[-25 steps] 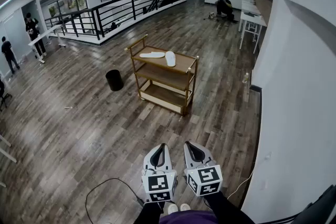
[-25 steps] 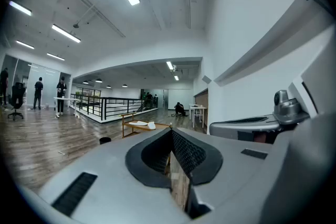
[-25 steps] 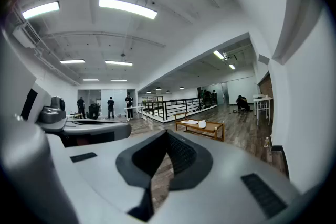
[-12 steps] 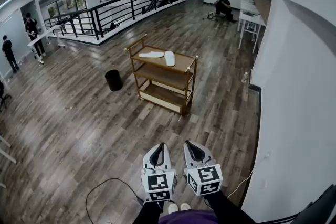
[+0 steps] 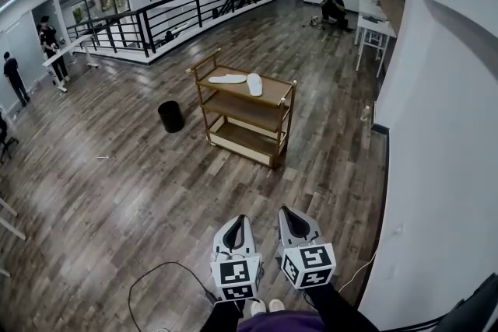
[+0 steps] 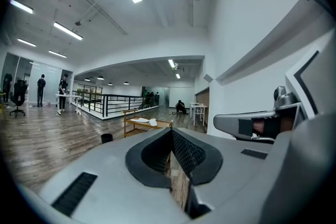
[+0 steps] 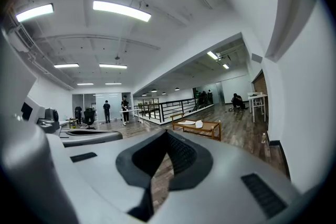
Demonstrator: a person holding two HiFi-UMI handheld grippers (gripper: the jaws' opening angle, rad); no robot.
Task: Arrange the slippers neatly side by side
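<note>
**Slippers far off on the cart, both tongs idle**

Head view, upper middle of frame: two white flat slippers lie on the top shelf of a three-tier wooden cart (image 5: 274,96). The crosswise slipper (image 5: 227,78) points toward frame left. The angled slipper (image 5: 254,84) lies near its right end, turned roughly square to it, so they are not paired. Left tongs (image 5: 236,220) and right tongs (image 5: 289,212) are at bottom centre, well apart from the cart, each with jaws together on nothing. Judgement: the slippers look light, thin and floppy, likely to sag if pinched at a tip. Better to take hold at the mid-sole edge and slide rather than lift
</note>
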